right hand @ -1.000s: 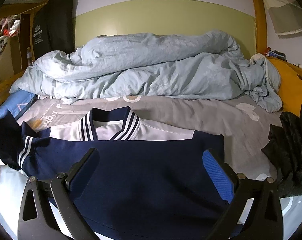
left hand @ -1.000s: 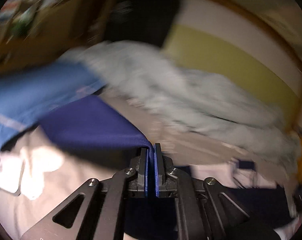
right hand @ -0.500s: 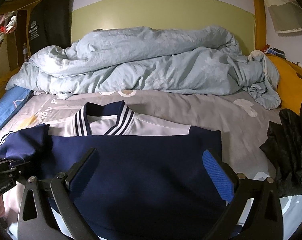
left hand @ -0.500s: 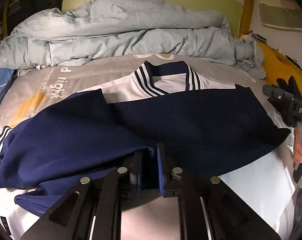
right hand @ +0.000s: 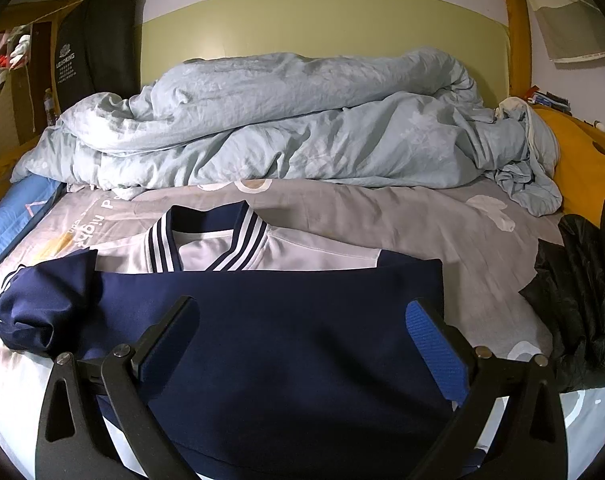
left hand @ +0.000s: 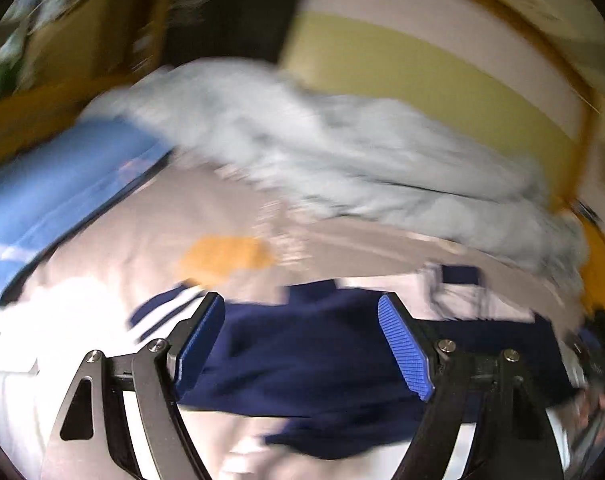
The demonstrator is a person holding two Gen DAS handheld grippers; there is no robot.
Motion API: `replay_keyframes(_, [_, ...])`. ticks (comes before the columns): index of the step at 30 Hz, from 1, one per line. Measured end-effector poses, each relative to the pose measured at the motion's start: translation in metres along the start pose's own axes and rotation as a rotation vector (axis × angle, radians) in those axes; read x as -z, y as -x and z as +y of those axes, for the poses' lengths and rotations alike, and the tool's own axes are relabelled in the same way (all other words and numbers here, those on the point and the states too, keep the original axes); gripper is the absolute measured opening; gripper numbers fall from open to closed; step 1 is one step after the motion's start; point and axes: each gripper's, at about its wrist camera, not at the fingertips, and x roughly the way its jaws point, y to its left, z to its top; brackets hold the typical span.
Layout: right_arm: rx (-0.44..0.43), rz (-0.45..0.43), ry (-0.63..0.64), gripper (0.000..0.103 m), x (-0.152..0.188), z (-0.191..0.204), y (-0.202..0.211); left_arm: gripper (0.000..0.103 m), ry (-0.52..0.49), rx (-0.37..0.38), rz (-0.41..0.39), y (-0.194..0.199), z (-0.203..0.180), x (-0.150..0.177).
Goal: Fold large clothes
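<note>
A navy jacket [right hand: 302, 340] with a white yoke and a striped collar [right hand: 210, 240] lies flat on the grey bed sheet [right hand: 442, 232]. Its left sleeve [right hand: 42, 308] sits folded inward and bunched at the jacket's left side. In the right wrist view my right gripper [right hand: 302, 340] hovers open over the navy body, gripping nothing. The left wrist view is blurred. There my left gripper [left hand: 302, 340] has its jaws opening wide over the navy cloth [left hand: 302, 360], and the blue pads [left hand: 404, 348] press on nothing.
A crumpled light blue duvet [right hand: 294, 128] fills the head of the bed below a green headboard [right hand: 322, 24]. A black puffy garment [right hand: 582, 292] lies at the right edge beside an orange cover [right hand: 586, 160]. A blue mat [right hand: 6, 224] runs along the left.
My left gripper was shut on the navy sleeve, laid it over the jacket, then let go, opened wide and swung left. The right gripper has stayed put and open.
</note>
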Motion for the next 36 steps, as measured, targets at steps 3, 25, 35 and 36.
replay_keyframes(3, [0.003,0.002,0.002,0.102,0.000,0.001,0.000,0.081,0.107,-0.068,0.044,-0.017,0.044,0.001])
replay_keyframes(25, [-0.002,0.002,0.020,0.102,0.002,0.006,-0.001,0.015,0.066,0.156,-0.077,0.000,0.013,0.004])
replay_keyframes(35, [-0.012,-0.020,0.001,0.102,-0.002,0.006,0.006,0.015,-0.319,0.515,0.001,0.020,-0.165,0.065])
replay_keyframes(36, [-0.021,-0.029,-0.005,0.102,-0.003,0.005,0.009,0.015,-0.352,0.504,0.022,0.014,-0.176,0.075])
